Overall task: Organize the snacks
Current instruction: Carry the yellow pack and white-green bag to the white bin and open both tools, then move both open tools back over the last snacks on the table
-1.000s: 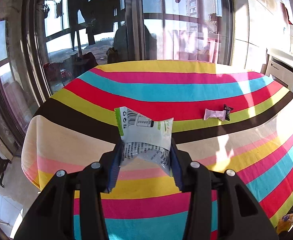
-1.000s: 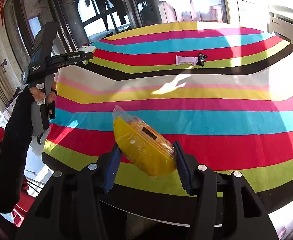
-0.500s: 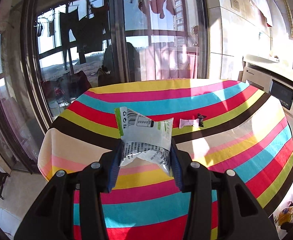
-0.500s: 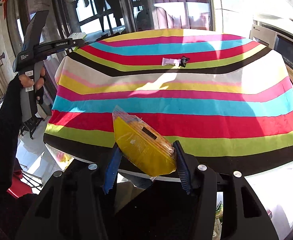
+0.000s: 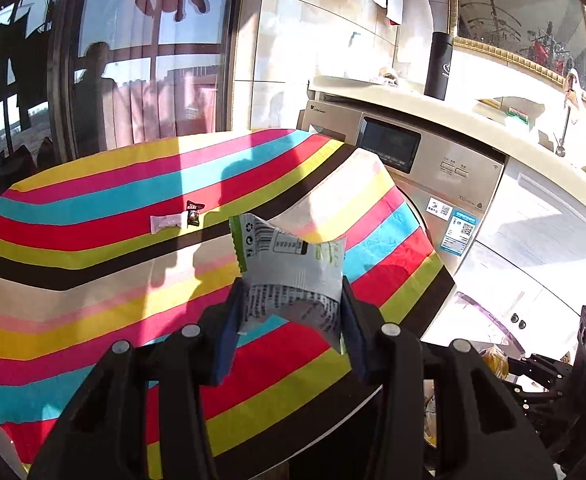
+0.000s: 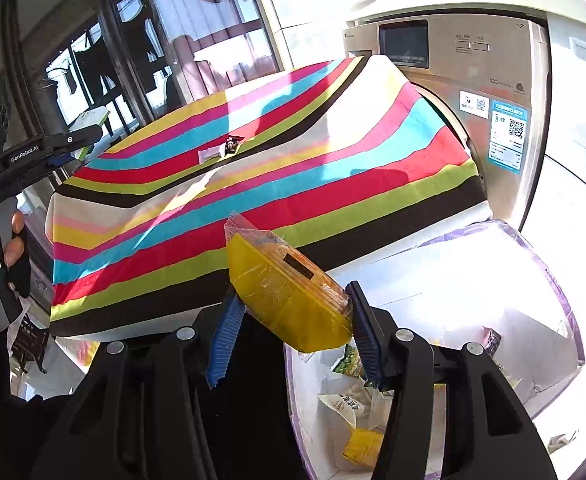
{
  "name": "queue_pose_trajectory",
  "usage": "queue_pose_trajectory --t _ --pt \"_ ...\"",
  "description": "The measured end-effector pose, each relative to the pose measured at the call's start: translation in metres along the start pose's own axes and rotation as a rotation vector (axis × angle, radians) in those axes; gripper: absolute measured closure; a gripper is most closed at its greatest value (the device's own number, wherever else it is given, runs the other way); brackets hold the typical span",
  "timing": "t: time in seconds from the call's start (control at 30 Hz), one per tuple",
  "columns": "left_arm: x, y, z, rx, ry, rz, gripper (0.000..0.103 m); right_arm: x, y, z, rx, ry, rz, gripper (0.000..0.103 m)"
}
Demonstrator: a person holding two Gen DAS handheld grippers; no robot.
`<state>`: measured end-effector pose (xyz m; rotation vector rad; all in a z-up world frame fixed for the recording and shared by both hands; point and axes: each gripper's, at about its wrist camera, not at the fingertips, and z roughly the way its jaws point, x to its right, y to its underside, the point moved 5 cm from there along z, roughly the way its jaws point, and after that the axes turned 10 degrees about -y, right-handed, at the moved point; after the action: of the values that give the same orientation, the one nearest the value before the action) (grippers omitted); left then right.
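Observation:
My left gripper (image 5: pixel 289 300) is shut on a white snack packet with a green edge (image 5: pixel 289 276), held above the striped tablecloth (image 5: pixel 93 280). My right gripper (image 6: pixel 293 312) is shut on a yellow snack packet (image 6: pixel 285 284), carried beside the table's near right corner, at the rim of a clear plastic bin (image 6: pixel 549 280) with several snacks (image 6: pixel 353 400) in it. A pink-white candy (image 5: pixel 167 222) and a dark candy (image 5: pixel 193 214) lie together on the cloth; in the right wrist view the pink-white candy (image 6: pixel 210 155) and dark candy (image 6: pixel 232 145) show far off.
A silver washing machine (image 5: pixel 445 184) stands right behind the table's right end, under a counter with a black bottle (image 5: pixel 439 66). Windows (image 5: pixel 153 60) run along the far side. A hand on the left gripper's handle (image 6: pixel 1 240) shows at the left edge.
Both grippers have swung right and pulled back from the table, keeping their packets. The washing machine and the plastic bin have come into view.

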<state>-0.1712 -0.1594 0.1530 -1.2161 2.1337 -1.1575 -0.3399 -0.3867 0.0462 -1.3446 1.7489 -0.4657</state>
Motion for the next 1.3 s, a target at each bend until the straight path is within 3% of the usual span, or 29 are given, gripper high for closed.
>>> queue_pose_trajectory --t 0.1,0.2,0.5,0.6,0.63,0.67,0.73,0.93,1.13,1.23,1.3 --pt "0.05 0.014 0.017 -0.085 0.168 0.025 0.058 0.03 0.009 -0.015 0.018 0.075 0.051 0.051" --pt "0.102 0.029 0.034 -0.156 0.269 0.089 0.058 0.059 0.018 -0.028 0.035 0.129 0.107 0.051" --pt "0.21 0.081 0.066 -0.291 0.419 0.269 0.051 0.102 0.037 -0.036 0.055 0.18 0.206 0.05" --pt "0.223 0.092 0.067 -0.297 0.462 0.294 0.025 0.106 0.039 -0.032 0.045 0.197 0.22 0.043" --pt "0.224 0.094 0.067 -0.291 0.461 0.299 0.015 0.107 0.04 -0.033 0.051 0.204 0.227 0.029" --pt "0.222 0.095 0.068 -0.283 0.447 0.304 0.008 0.108 0.04 -0.034 0.065 0.205 0.234 0.023" --pt "0.21 0.095 0.072 -0.278 0.41 0.31 0.004 0.112 0.038 -0.035 0.073 0.2 0.25 0.023" --pt "0.119 0.092 0.107 -0.298 0.224 0.185 0.002 0.117 0.038 -0.032 0.07 0.202 0.29 0.023" --pt "-0.03 0.088 0.146 -0.293 -0.126 0.004 0.002 0.096 0.037 -0.004 -0.015 0.163 0.244 0.023" --pt "-0.1 0.081 0.162 -0.276 -0.3 -0.031 0.002 0.074 0.032 0.024 -0.097 0.127 0.175 0.022" --pt "-0.139 0.076 0.173 -0.277 -0.376 -0.051 0.002 0.052 0.026 0.045 -0.147 0.109 0.102 0.022"
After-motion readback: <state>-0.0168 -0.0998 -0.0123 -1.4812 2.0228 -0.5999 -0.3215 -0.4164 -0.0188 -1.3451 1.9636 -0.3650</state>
